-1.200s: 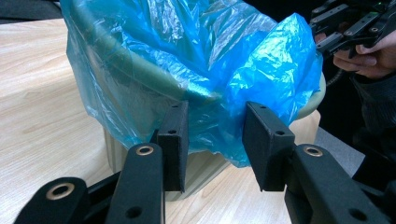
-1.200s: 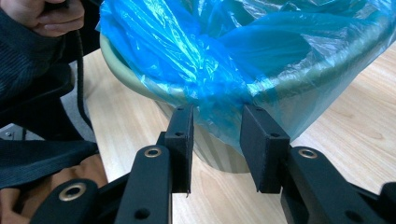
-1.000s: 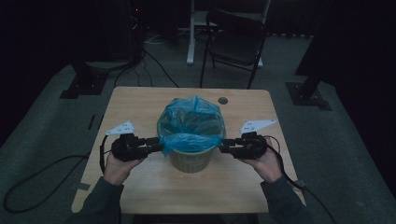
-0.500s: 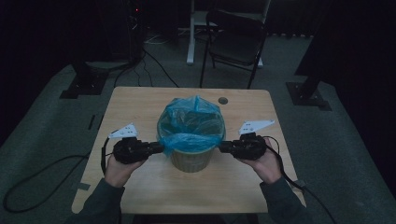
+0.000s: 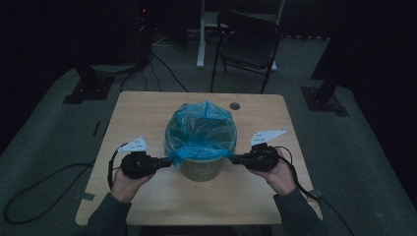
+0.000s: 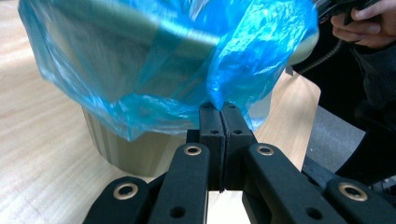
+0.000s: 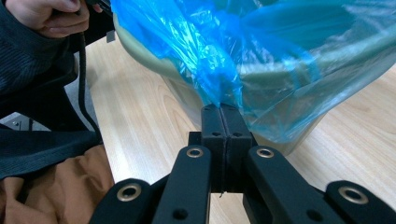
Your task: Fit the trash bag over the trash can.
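A pale green bin (image 5: 200, 168) stands in the middle of the wooden table (image 5: 147, 110), lined with a blue plastic bag (image 5: 199, 129) whose edge hangs over the rim. My left gripper (image 5: 169, 161) sits at the bin's left side; its jaws have just been closing and now pinch the bag's edge (image 6: 219, 95). On the opposite side my right gripper (image 5: 233, 159) has also just been closing and is shut on a fold of the blue bag (image 7: 218, 91). The bin's wall (image 6: 121, 149) shows beneath the film, and its rim (image 7: 280, 74) does too.
A dark folding chair (image 5: 248, 46) stands beyond the table's far edge. Cables (image 5: 39, 187) lie on the grey floor at the left. A small round hole (image 5: 234, 105) sits in the tabletop behind the bin. Bare wood lies in front of the bin.
Both grippers' jaws have closed onto the bag's overhanging edge at either side of the bin. The hands have hardly shifted.
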{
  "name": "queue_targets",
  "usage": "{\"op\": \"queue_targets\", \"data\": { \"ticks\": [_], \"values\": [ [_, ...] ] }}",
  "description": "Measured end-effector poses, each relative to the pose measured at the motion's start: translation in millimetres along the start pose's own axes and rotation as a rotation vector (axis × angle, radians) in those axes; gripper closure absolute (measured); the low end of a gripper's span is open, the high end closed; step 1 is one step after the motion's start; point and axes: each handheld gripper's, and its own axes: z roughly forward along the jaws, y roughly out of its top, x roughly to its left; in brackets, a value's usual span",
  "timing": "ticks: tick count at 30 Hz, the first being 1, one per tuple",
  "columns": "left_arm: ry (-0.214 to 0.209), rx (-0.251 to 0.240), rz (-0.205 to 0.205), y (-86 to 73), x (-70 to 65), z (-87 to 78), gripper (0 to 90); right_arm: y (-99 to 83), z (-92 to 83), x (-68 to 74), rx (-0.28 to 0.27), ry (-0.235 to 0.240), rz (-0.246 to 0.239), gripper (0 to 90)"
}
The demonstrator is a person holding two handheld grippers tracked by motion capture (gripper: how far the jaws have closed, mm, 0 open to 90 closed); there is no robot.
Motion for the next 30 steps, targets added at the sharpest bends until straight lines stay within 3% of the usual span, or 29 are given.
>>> {"op": "queue_targets", "data": {
  "ticks": [19,26,30],
  "values": [
    [-0.022,0.059,-0.004,-10.1,1.4,19.1,89.7,-11.0,7.9,-8.3,0.043,0.018,0.022,90.0],
    [-0.022,0.085,-0.034,-15.6,7.3,26.1,89.7,-13.2,13.4,-9.9,0.082,0.001,0.022,90.0],
    [-0.012,0.095,-0.05,-18.4,11.0,27.0,89.6,-17.3,15.2,-15.1,0.098,-0.016,0.048,90.0]
  ]
}}
